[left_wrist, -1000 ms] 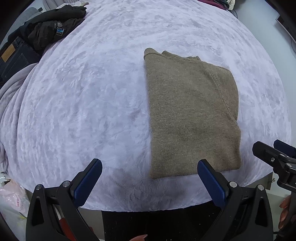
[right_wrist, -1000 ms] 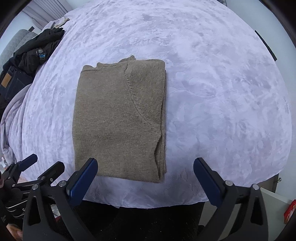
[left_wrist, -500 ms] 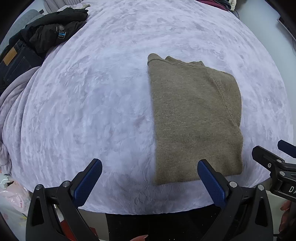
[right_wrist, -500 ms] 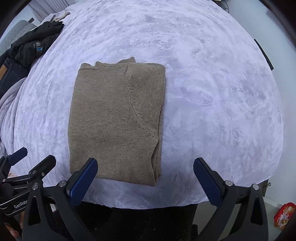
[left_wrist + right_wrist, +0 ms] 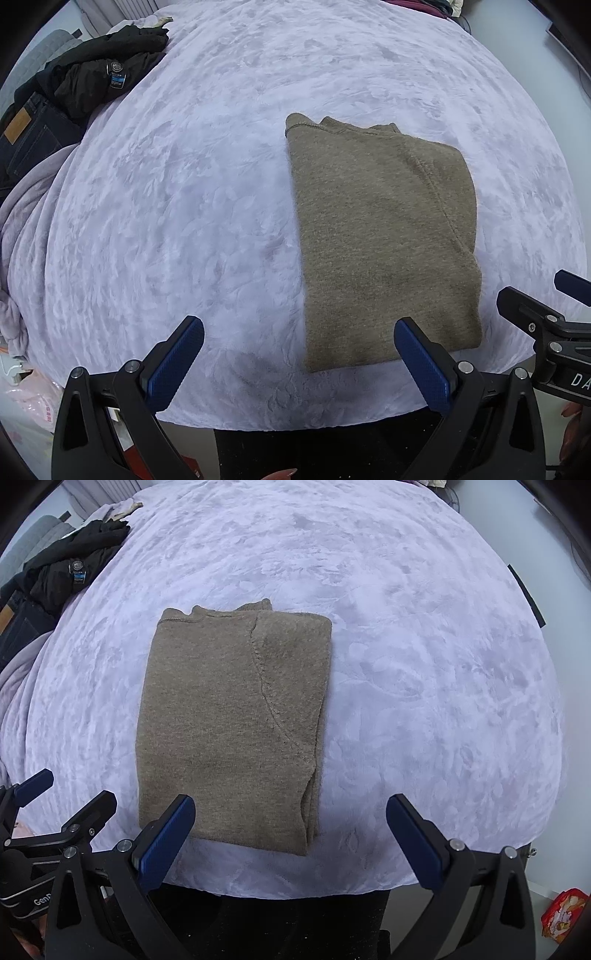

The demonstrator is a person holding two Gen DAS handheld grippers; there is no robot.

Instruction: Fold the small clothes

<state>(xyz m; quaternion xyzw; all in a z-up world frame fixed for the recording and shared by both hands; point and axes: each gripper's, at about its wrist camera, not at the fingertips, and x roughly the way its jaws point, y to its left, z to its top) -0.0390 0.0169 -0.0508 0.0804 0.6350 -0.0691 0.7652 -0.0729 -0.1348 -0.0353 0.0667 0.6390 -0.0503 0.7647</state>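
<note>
A brown knit sweater (image 5: pixel 380 240) lies folded into a flat rectangle on the lilac plush bedspread (image 5: pixel 184 221), near the front edge. My left gripper (image 5: pixel 299 345) hovers open over the bedspread just left of the sweater's near-left corner, holding nothing. In the right wrist view the same sweater (image 5: pixel 229 723) sits left of centre. My right gripper (image 5: pixel 291 823) is open and empty above the sweater's near-right corner. Each gripper shows at the side of the other's view: the right gripper (image 5: pixel 543 295) and the left gripper (image 5: pixel 62 794).
Black clothing (image 5: pixel 96 74) and dark jeans (image 5: pixel 26 136) are piled at the bed's far left. A pale blanket (image 5: pixel 22 236) hangs off the left side. A pink bag (image 5: pixel 29 402) lies on the floor at left, a red packet (image 5: pixel 561 912) at right. Wall at right.
Both grippers have eased slightly forward and lower toward the sweater's near edge. The sweater has not moved and both grippers stay open.
</note>
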